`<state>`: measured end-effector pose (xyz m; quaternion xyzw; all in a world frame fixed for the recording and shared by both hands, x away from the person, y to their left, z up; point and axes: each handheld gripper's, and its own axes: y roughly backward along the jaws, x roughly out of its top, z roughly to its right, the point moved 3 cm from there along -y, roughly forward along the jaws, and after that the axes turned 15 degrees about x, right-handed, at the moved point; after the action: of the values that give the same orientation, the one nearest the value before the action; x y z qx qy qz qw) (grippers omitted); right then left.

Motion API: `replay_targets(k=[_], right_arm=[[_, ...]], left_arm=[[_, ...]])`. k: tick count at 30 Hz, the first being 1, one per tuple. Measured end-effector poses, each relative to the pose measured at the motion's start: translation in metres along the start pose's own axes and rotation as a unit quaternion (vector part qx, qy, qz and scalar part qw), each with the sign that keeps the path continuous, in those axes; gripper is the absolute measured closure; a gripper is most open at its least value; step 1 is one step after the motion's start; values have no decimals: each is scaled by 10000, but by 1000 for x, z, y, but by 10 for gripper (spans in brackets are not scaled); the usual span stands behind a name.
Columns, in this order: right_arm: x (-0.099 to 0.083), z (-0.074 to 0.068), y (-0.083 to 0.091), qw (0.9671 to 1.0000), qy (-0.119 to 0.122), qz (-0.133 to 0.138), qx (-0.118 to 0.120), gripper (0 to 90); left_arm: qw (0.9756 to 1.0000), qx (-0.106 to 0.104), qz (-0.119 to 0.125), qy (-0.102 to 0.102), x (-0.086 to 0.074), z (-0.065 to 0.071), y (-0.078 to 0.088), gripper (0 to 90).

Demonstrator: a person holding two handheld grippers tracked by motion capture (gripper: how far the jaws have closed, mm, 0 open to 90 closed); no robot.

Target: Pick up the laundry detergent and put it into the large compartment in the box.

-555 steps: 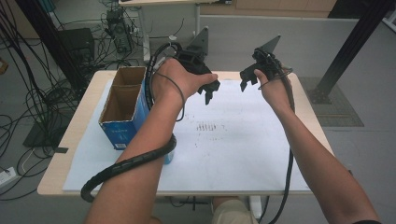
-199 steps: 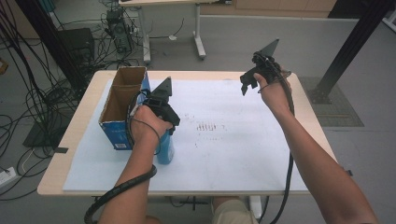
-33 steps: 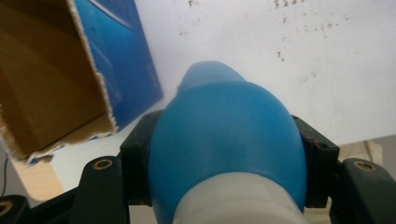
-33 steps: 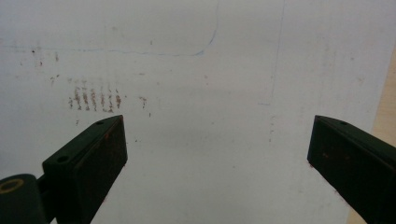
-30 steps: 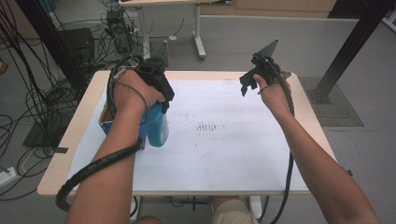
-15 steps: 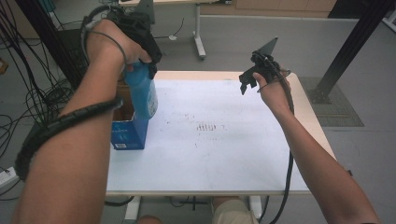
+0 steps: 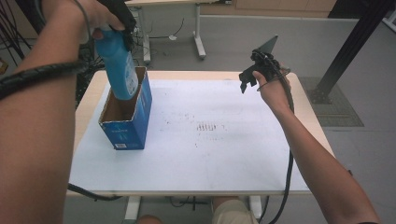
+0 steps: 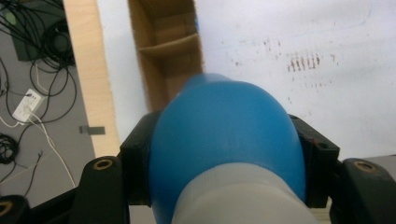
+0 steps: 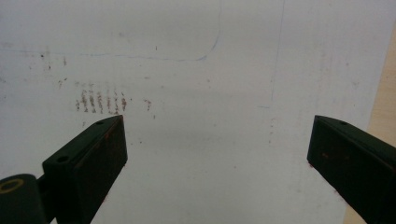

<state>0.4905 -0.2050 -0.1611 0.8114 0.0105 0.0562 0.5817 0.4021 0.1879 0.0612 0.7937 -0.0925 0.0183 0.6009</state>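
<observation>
A blue bottle (image 7: 116,65) with a white neck hangs base-down over the open top of a blue cardboard box (image 7: 123,135) at the table's left. My left gripper (image 7: 122,25) is shut on the bottle's upper part. In the left gripper view the bottle (image 8: 224,135) sits between the jaws of the left gripper (image 8: 229,154), with the brown inside of the box (image 8: 168,56) below it. My right gripper (image 7: 249,80) is held above the far right of the table. In the right gripper view the right gripper (image 9: 217,154) stands open with nothing between its jaws.
A white sheet (image 7: 210,158) covers the wooden table, with small brown marks (image 7: 208,126) near its middle. Cables lie on the grey floor (image 8: 42,93) to the left. Another table's legs (image 7: 198,32) stand beyond the far edge.
My left hand has lifted the blue bottle up from beside the box and carried it over the box's open top. The right gripper has stayed where it was.
</observation>
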Motion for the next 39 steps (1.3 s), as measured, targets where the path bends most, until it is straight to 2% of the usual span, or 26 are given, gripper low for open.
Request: replay_targets(k=[7, 16, 29, 39], right_arm=[[1, -2, -1, 10000, -9, -17, -37, 49], [0, 0, 1, 10000, -41, -13, -55, 49], [-1, -2, -1, 10000, -25, -22, -90, 49], [-2, -2, 0, 9999, -34, -20, -111, 49]], left_arm=[[9997, 1, 62, 226, -1, -28, 10, 378], [9993, 56, -24, 374, 1, -45, 5, 378], [9988, 5, -96, 486, -1, -57, -15, 378], [9985, 34, -141, 519, -1, -58, -31, 377]])
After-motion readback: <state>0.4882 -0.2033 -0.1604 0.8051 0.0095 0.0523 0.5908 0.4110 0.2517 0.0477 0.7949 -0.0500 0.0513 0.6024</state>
